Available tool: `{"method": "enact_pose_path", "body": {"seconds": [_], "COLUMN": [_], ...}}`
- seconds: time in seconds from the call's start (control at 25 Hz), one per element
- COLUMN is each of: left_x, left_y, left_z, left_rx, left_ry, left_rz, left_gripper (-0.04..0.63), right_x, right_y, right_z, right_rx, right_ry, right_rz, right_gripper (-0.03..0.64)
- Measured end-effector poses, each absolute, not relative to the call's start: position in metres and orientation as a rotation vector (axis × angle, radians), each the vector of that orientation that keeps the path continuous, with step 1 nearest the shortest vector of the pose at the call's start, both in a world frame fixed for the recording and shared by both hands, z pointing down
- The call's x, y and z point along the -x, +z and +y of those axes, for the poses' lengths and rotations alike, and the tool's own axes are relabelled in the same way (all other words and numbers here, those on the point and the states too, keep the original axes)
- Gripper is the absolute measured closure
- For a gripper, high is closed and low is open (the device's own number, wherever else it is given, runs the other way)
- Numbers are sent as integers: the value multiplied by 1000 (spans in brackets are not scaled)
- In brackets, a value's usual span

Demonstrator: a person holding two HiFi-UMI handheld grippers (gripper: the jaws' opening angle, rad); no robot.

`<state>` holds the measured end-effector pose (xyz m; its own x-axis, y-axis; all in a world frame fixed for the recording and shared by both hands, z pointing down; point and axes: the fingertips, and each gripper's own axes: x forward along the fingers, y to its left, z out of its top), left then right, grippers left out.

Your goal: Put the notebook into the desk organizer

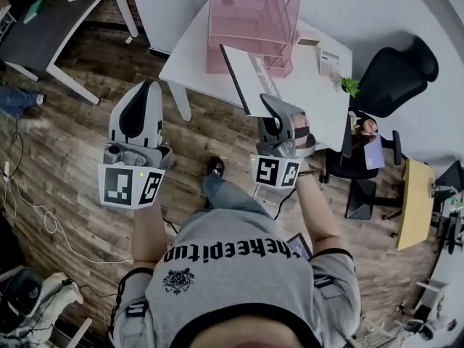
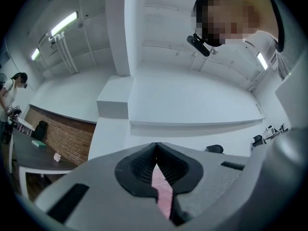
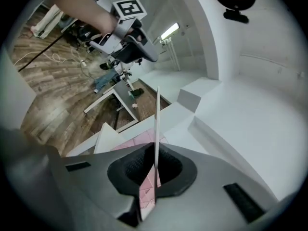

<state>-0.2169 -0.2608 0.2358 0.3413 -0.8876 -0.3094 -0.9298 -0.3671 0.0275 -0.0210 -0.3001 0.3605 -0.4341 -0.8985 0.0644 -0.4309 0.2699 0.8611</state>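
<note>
Two grippers are in view, both ahead of the person, who stands at the near edge of a white table (image 1: 181,58). At far left, the left gripper (image 1: 143,91) is short of the table's left end. Its jaws are pressed together at the tips with nothing between them. It appears to be held back as a spare, clear of the working side.

A pink desk organizer (image 1: 246,13) stands at the table's left end, its open compartments facing the person. They look empty, though the picture's edge may cut off its top.

The notebook (image 1: 246,78) is in the air over the table's near edge, just in front of the organizer and not yet in it. It is held on edge, probably so that it can slide between the dividers. The right gripper (image 1: 274,107) is clamped on its lower part.

The white cover merges with the table top, so the notebook's right edge is hard to trace. The gripper hides its lower corner.
</note>
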Motion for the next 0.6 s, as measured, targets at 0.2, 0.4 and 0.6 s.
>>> {"method": "enact_pose_path", "body": {"seconds": [0.2, 0.4, 0.6], "left_x": [222, 224, 217], "left_y": [249, 269, 293], "left_z": [-285, -303, -310], "left_rx": [2470, 2510, 2563], "left_ry": [397, 370, 350], "left_rz": [1690, 1704, 1708], "left_gripper": [592, 592, 592], "right_x": [25, 27, 24], "right_y": [398, 430, 463], "right_z": [-321, -338, -352], "right_rx": [-1085, -1028, -969], "right_ry": [-1124, -1120, -1111], "right_rz": [-1909, -1863, -1799], "right_gripper": [607, 607, 607]}}
